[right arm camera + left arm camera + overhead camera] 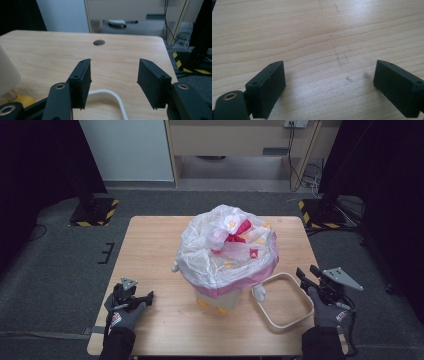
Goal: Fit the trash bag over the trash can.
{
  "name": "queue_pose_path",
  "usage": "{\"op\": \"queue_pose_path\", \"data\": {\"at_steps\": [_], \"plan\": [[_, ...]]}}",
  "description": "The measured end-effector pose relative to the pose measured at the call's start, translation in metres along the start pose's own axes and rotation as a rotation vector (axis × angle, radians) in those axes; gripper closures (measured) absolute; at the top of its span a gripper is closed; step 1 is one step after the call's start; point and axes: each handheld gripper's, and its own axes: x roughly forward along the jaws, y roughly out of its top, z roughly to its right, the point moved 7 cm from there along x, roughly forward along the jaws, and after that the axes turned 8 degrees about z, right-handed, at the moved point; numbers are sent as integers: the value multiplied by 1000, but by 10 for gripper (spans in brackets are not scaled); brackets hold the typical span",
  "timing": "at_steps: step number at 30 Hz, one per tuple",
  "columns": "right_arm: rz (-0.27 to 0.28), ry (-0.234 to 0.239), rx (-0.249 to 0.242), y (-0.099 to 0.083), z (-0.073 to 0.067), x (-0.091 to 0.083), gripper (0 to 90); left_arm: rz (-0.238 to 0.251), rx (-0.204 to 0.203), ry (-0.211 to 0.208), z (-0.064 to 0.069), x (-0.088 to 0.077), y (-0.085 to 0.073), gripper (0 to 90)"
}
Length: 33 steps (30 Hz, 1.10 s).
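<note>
A small bin point(226, 300) with white hands and yellow feet stands at the table's middle. A clear and pink plastic bag point(227, 250) bulges over its top, with red and orange scraps inside. A pale rounded-square ring point(268, 318) lies flat to the bin's right. My left gripper point(148, 296) rests low at the front left, apart from the bin. Its jaws stand wide over bare wood point(312, 30), and between them my left gripper point(329, 66) holds nothing. My right gripper point(307, 271) hovers at the ring's right side, open. Below my right gripper point(115, 65) lies the ring's corner point(117, 100).
The wooden table point(150, 250) has a round hole point(99, 42) near its far edge. The bin's white hand point(6, 72) and yellow foot point(25, 101) sit left of the right jaws. Dark stands with striped bases point(95, 212) flank the table on the floor behind.
</note>
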Motion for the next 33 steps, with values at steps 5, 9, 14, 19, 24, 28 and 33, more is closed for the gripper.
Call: {"op": "queue_pose_path", "data": {"at_steps": [5,9,14,19,24,28,33], "plan": [[56,-17,-15,31,-8,0,467,-3,-4,3,0,0,0,76],[98,-26,-12,58,-11,-1,468,-3,-5,5,1,0,0,74],[161,-33,-19,91,-18,-6,452,-3,-5,6,1,0,0,73],[207,-22,-27,119,-28,-7,445,-3,-5,6,1,0,0,72],[253,4,-48,147,-39,-7,436,-3,-6,6,1,0,0,72],[295,38,-57,166,-50,-10,434,-3,-6,6,1,0,0,71],[347,103,-58,184,-68,-12,429,-3,-6,6,1,0,0,71]]}}
